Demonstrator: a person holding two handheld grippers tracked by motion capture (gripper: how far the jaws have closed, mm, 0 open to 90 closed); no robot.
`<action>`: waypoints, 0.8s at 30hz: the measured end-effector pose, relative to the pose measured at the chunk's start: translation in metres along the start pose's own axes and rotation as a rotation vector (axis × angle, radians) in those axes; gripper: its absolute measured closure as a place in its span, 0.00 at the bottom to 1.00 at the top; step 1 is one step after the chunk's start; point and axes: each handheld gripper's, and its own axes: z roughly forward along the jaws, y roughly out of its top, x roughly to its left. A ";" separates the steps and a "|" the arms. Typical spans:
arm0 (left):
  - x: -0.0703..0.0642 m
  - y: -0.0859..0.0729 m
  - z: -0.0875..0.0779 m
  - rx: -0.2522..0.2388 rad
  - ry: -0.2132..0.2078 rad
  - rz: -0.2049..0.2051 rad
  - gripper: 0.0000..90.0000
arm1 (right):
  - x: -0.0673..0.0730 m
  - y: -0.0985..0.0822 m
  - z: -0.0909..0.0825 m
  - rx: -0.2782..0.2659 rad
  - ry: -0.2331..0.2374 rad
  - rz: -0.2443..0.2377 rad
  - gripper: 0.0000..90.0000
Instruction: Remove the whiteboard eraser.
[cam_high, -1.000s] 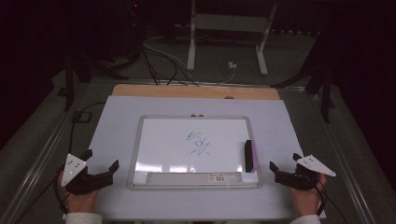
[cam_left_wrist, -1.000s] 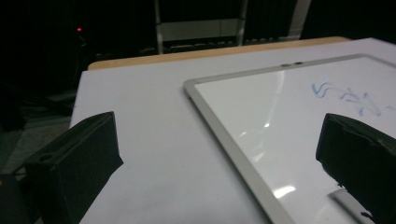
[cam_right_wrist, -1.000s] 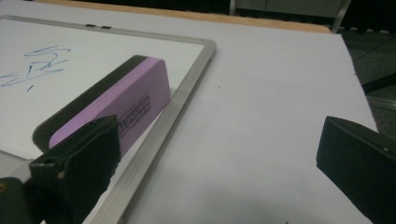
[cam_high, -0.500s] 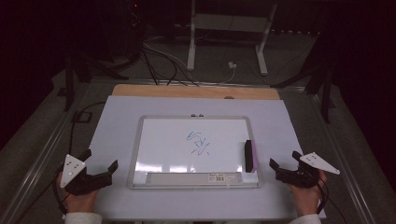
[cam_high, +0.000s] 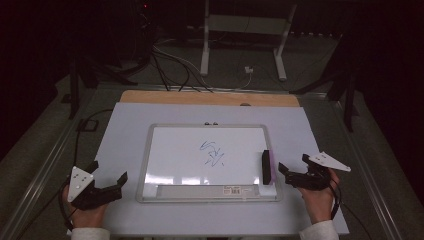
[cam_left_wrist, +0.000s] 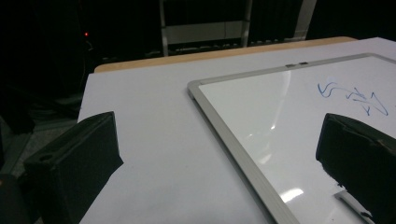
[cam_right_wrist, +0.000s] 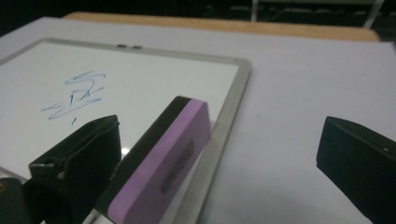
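Hands are being kept low at the near edge of the table (cam_high: 125, 130), each one wrapped around a black, angular gripper. The left gripper (cam_high: 107, 185) is being held with its jaws spread wide over the pale, matte sheet that covers the tabletop, just left of the whiteboard (cam_high: 175, 155); nothing is being held between them. The right gripper (cam_high: 292, 172) is likewise being held with jaws wide apart and empty, just beside the board's right edge, with a grey three-cornered plate (cam_high: 329, 161) being carried on top. In the right gripper view the eraser (cam_right_wrist: 163, 163) is being seen close up: a long rectangular block with a black upper layer and a lilac side bearing small print, lying along the right side of the board against its rounded grey metal frame. The board is lying flat in the middle of the sheet, its glossy white face catching reflections and carrying a small blue scribble (cam_high: 212, 152) near the centre, well apart from both grippers. Beyond the sheet a strip of bare wood (cam_high: 210, 98) is being left exposed at the far edge. Farther off, a grey floor, trailing cables (cam_high: 170, 65) and a white metal stand (cam_high: 245, 35) are being swallowed by a dark room.
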 end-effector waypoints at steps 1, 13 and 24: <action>0.000 -0.001 0.000 0.000 0.000 -0.002 0.01 | 0.002 0.001 0.002 0.024 0.002 0.006 0.00; -0.001 -0.001 0.002 0.003 -0.006 0.000 0.01 | 0.008 0.003 0.016 0.093 0.031 0.044 0.00; -0.002 -0.001 0.002 0.005 -0.006 0.002 0.01 | 0.011 0.001 0.025 0.145 0.037 0.058 0.06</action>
